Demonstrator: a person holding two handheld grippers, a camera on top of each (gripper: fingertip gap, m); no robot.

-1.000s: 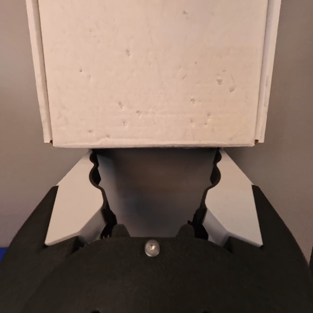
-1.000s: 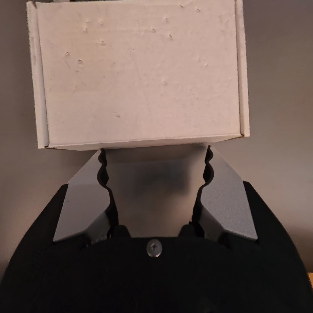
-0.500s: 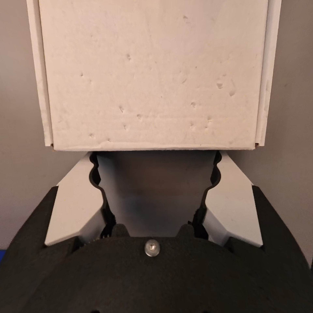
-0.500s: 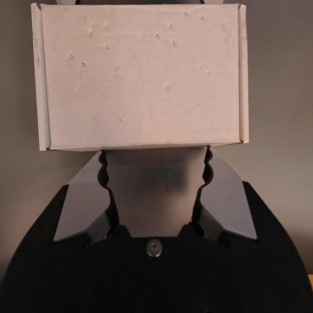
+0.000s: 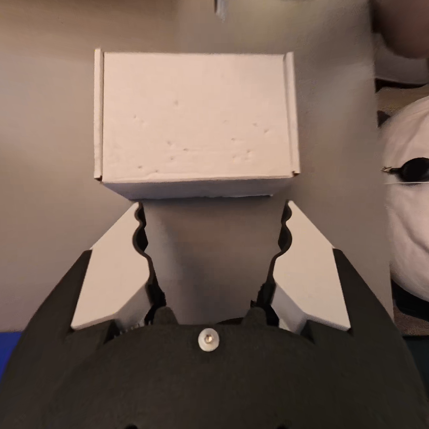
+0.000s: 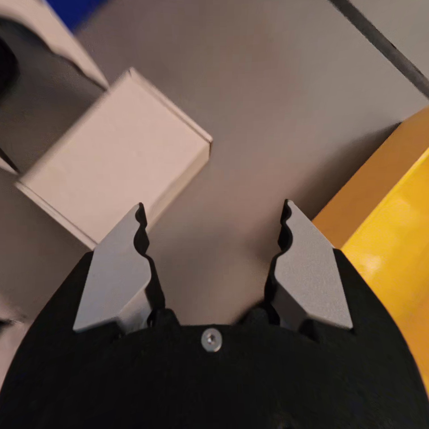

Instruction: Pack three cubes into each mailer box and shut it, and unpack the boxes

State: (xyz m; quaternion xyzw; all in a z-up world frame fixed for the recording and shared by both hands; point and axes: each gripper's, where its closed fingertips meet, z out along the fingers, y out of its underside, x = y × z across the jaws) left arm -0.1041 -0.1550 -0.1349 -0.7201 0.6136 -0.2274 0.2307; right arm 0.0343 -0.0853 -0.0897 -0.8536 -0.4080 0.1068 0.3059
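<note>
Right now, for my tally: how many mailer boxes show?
2 at most: one box ahead of the left tool, another box left of the right tool; possibly the same one. Others may be hidden.

Matt white cardboard on the mailer box (image 5: 195,116), lightly dented. Glossy yellow surface (image 6: 392,243) at three o'clock; smooth matt grey table (image 6: 267,92).

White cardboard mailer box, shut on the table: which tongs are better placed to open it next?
Left, probably. The left tongs face the white cardboard mailer box squarely, open, tips at its near edge. The right tongs, also open, are angled toward bare grey table, with a box off to their left.
</note>
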